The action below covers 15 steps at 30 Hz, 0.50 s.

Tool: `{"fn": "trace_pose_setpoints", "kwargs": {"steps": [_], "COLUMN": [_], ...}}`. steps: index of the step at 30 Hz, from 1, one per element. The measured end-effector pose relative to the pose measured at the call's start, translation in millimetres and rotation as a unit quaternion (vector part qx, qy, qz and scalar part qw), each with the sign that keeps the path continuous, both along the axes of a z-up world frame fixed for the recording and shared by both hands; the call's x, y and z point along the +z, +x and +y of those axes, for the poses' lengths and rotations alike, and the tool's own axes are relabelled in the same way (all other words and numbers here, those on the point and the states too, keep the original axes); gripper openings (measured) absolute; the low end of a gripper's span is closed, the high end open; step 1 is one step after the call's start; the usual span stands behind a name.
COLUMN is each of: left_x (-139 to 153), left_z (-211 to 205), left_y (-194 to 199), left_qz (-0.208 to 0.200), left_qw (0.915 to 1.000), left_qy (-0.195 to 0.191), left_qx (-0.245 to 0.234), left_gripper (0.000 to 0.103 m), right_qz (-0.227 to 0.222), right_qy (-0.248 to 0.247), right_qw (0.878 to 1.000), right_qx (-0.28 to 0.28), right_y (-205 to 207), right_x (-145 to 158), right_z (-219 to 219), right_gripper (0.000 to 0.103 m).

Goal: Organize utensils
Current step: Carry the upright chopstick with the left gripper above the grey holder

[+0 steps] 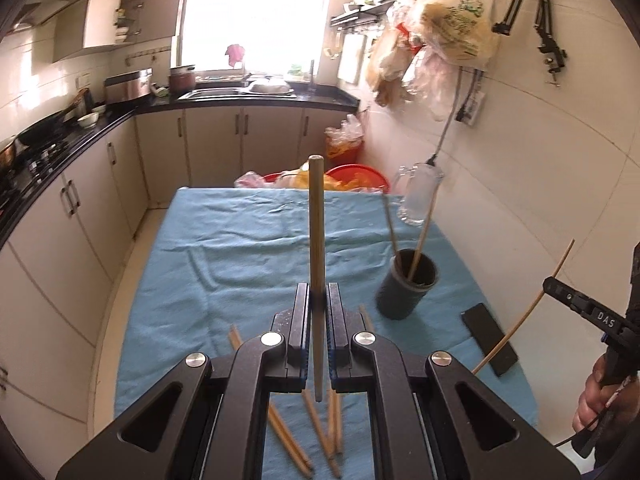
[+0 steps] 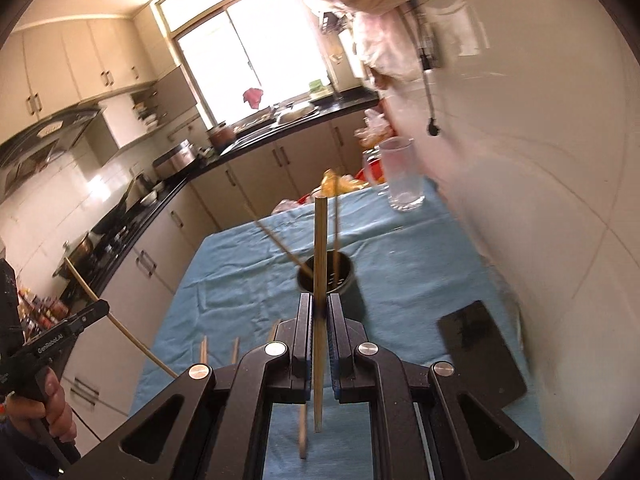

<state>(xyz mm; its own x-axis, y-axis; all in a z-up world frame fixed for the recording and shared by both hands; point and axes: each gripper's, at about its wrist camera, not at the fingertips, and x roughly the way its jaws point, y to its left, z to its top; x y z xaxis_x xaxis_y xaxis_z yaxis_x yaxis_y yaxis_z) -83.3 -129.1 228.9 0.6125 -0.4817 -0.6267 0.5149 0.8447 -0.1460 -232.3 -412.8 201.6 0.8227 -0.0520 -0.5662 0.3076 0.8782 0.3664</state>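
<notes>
**Each gripper clamps one chopstick above the table**

The left gripper [image 1: 318,304] is closed on one chopstick [image 1: 316,220]; the right gripper [image 2: 320,314] pinches a second chopstick [image 2: 320,256], with the dark holder [image 2: 327,276] at 12 o'clock just beyond its tips. Two sticks [image 1: 420,240] stand in the holder [image 1: 406,284]. About six loose chopsticks [image 1: 316,432] lie at 6 o'clock. One glass mug [image 1: 418,194] and one black phone [image 1: 490,338] sit on the blue cloth [image 1: 224,248] in a kitchen.

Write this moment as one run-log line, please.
left gripper: shut on chopstick | right gripper: shut on chopstick | holder: two chopsticks inside
</notes>
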Motion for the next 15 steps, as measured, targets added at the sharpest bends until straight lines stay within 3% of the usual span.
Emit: {"fn": "trace_pose_setpoints", "kwargs": {"steps": [7, 15], "left_x": [29.8, 56.9], "left_z": [-36.5, -81.7], "left_y": [8.9, 32.1], "left_qz": [-0.008, -0.007], "left_qw": [0.999, 0.9967], "left_qy": [-0.02, -0.041], "left_qx": [-0.038, -0.069], "left_gripper": [0.006, 0.006], "right_qz": [-0.015, -0.034], "right_qy": [0.009, 0.022], "right_qw": [0.999, 0.998], "right_qx": [-0.036, -0.04], "right_y": [-18.6, -9.6], "right_x": [11.0, 31.6], "right_z": [-27.6, -53.6], "right_gripper": [0.007, 0.007]}}
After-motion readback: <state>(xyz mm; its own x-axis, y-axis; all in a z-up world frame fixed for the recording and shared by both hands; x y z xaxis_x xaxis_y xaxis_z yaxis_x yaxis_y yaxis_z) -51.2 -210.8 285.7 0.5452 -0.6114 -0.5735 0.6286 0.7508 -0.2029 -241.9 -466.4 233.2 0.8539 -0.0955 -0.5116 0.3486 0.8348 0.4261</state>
